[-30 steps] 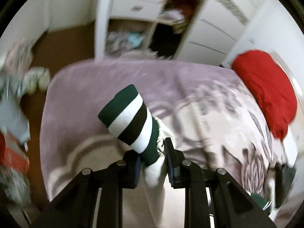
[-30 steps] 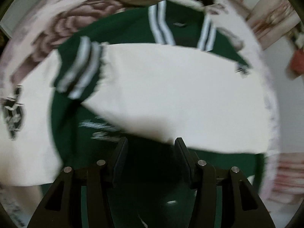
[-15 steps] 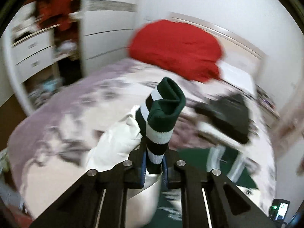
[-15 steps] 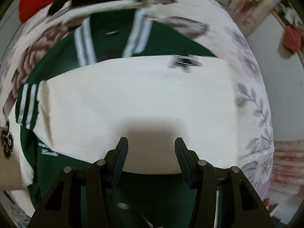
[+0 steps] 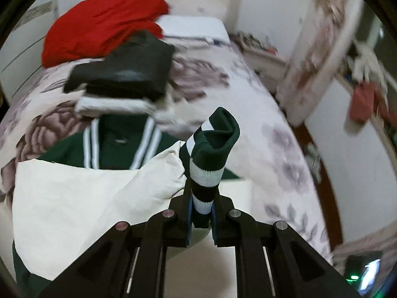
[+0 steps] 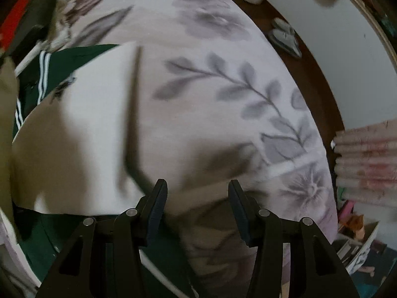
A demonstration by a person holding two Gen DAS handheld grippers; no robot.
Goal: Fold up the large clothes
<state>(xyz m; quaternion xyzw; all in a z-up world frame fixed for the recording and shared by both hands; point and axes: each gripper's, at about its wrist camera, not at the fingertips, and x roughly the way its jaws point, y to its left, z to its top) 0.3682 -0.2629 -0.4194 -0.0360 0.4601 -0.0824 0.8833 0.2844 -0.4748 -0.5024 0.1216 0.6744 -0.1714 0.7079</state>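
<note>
A green jacket with cream sleeves (image 5: 74, 198) lies spread on the flowered bed. My left gripper (image 5: 201, 208) is shut on the green-and-white striped cuff (image 5: 211, 159) of one sleeve, which sticks up between the fingers while the cream sleeve trails off to the left. In the right wrist view the same jacket (image 6: 74, 124) lies at the left, its cream sleeve across the green body. My right gripper (image 6: 197, 198) points straight down over the bedspread beside the jacket's edge, open, with nothing between its fingers.
A stack of folded dark and white clothes (image 5: 121, 74) lies above the jacket's collar, with a red heap (image 5: 99, 27) and a pillow (image 5: 193, 27) behind. The bed's right edge (image 6: 310, 74) drops to a brown floor. Folded pink bedding (image 6: 367, 164) is stacked at right.
My left gripper swung with the cuff from facing the drawers round to the bed's head, and closed tighter on it. My right gripper slid from above the jacket to the bedspread right of it.
</note>
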